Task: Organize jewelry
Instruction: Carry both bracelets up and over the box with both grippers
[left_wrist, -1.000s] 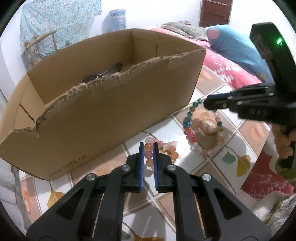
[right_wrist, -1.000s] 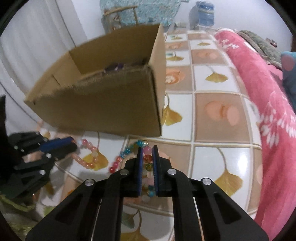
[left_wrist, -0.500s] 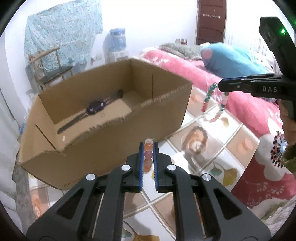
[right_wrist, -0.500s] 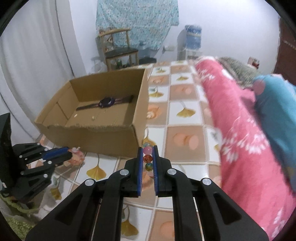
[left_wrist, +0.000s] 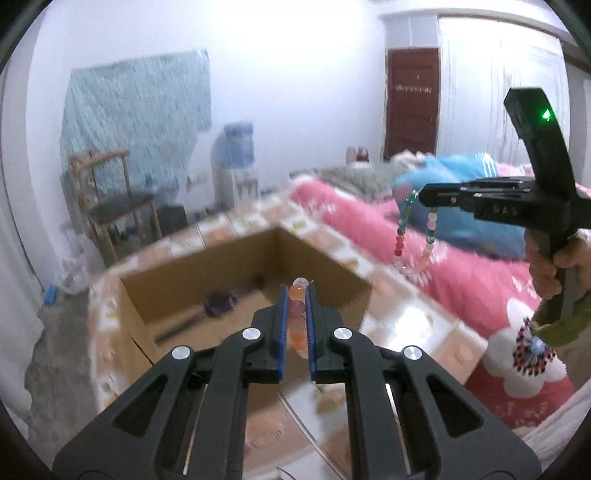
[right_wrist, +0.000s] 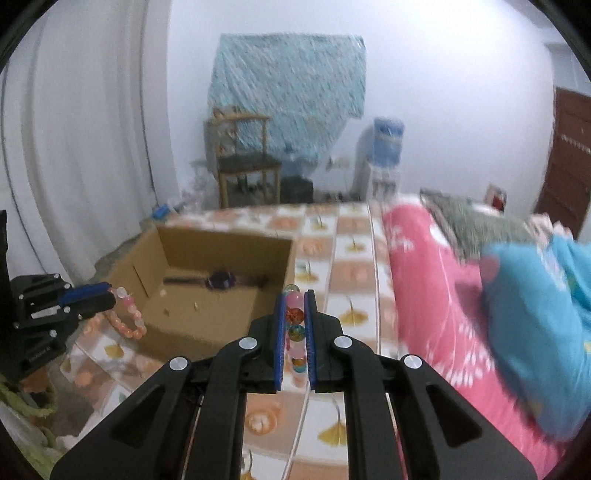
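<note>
My left gripper (left_wrist: 295, 295) is shut on an orange-pink bead bracelet (left_wrist: 297, 321), held in the air in front of the open cardboard box (left_wrist: 236, 273); the bracelet's loop (right_wrist: 125, 317) hangs beside the box's near left corner in the right wrist view. My right gripper (right_wrist: 294, 299) is shut on a multicoloured bead bracelet (right_wrist: 294, 317), whose loop (left_wrist: 413, 236) dangles from that gripper (left_wrist: 424, 195) at the right of the left wrist view. A dark watch (right_wrist: 218, 280) lies on the box floor.
The box stands on a tiled floor (right_wrist: 351, 273). A bed with a pink cover (right_wrist: 436, 295) and a blue pillow (right_wrist: 535, 317) fills the right side. A wooden chair (right_wrist: 243, 162) and a water dispenser (right_wrist: 380, 158) stand at the far wall. A hand (left_wrist: 554, 266) holds the right gripper.
Both grippers have risen from the floor, each carrying its bracelet, and tilted up toward level. The box now lies lower and farther away in both views.
</note>
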